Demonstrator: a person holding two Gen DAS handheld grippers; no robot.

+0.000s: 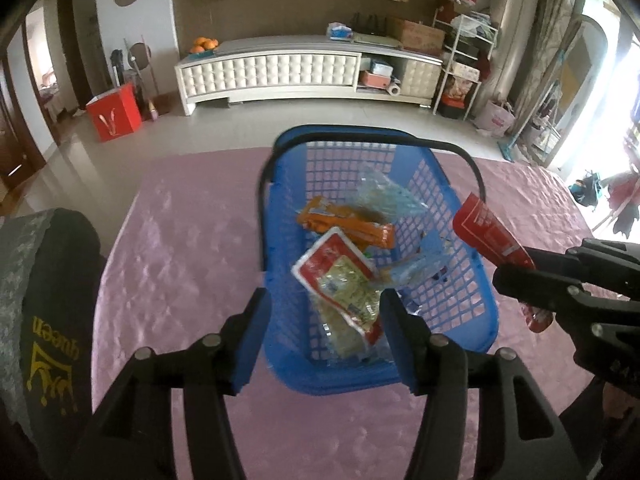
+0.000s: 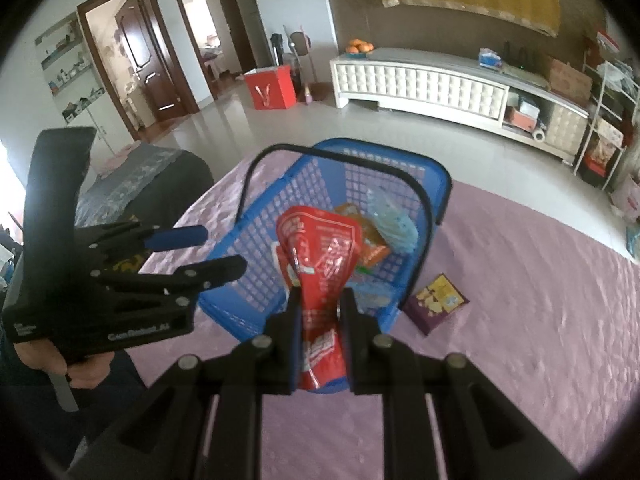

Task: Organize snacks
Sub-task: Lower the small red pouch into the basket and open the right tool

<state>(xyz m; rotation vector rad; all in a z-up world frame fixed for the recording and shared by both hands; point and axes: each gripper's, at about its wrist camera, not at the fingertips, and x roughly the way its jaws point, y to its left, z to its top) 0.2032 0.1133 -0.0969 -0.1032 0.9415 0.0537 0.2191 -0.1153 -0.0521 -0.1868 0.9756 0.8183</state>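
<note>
Two grippers hover at a blue basket (image 1: 476, 300) of snacks on a pink worktop (image 1: 192, 240): the left gripper (image 1: 324, 336), jaws apart and empty, above a packet (image 1: 340, 276); the right gripper (image 2: 320, 336), jaws clamped on a red pouch (image 2: 320, 248).

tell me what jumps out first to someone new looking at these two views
The blue basket on the pink tablecloth stands out, with snack packets inside. The right gripper pinches a red packet above it, while the left gripper stands open. A purple packet lies beside the basket.
</note>
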